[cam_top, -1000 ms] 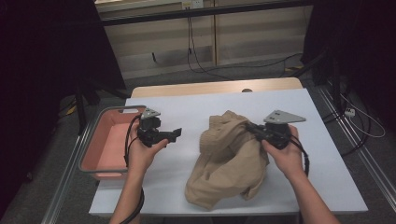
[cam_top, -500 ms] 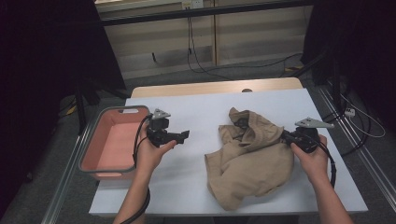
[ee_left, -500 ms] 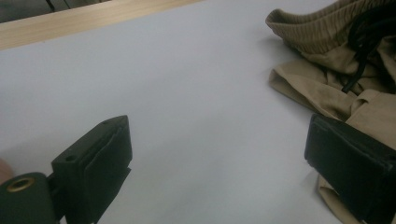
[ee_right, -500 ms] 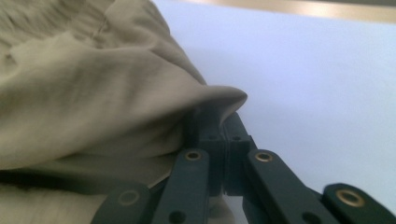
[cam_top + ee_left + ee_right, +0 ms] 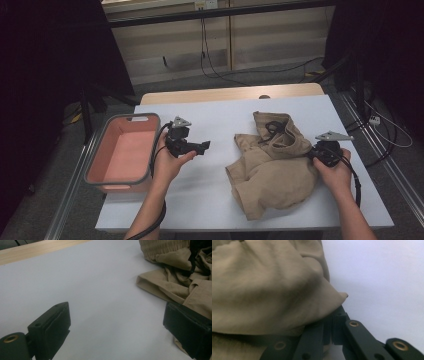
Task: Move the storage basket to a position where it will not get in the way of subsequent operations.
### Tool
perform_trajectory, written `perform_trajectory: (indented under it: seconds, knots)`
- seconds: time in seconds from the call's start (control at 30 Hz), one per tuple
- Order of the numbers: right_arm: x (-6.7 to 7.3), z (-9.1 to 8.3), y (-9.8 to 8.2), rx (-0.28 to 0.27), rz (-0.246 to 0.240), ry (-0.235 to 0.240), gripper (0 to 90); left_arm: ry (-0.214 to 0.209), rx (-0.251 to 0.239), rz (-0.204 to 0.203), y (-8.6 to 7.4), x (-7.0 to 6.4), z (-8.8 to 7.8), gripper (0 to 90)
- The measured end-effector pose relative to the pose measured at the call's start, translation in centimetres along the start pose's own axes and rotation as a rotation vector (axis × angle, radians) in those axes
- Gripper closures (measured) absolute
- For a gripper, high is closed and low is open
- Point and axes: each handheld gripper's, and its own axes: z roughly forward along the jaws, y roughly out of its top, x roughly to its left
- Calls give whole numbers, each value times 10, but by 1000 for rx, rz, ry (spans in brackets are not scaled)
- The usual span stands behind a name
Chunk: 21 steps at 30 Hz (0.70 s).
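R gripper [image 5: 316,153] clamped on tan shorts [image 5: 272,175] edge, mid-right; L gripper [image 5: 200,147] jaws apart, empty. I'm spreading garment; next, L grabs opposite edge.

This looks like a lab or recording room: a white tabletop [image 5: 220,125] stands on a metal-rail frame [image 5: 380,160], dark curtains [image 5: 50,60] hang at both sides, and loose cables [image 5: 220,70] run over the bare floor [image 5: 280,75] below a panelled wall [image 5: 165,45].

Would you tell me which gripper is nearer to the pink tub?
Left. The left gripper hovers just right of the pink tub; the right gripper grips the tan shorts across the table.
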Motion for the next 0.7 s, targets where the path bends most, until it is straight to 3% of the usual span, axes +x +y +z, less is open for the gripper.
perform_trajectory:
  seconds: [0.1,0.27,0.5,0.57,0.63,0.7]
  knots:
    - [-3,-5,-1,-7,11,0,884,-2,0,-1,0,2,-2,75]
    - [-1,-15,-2,-25,-35,-8,809,-1,-11,-1,2,1,-3,75]
    - [8,-33,6,-59,-71,-33,461,-11,-5,4,3,-1,-3,75]
    - [13,-37,11,-65,-67,-55,306,-13,-5,3,3,-1,-3,75]
    - [18,-41,16,-63,-63,-28,272,-11,-9,1,3,-2,-3,75]
    - [25,-44,19,-72,-97,-30,227,-12,-10,3,3,-2,-3,75]
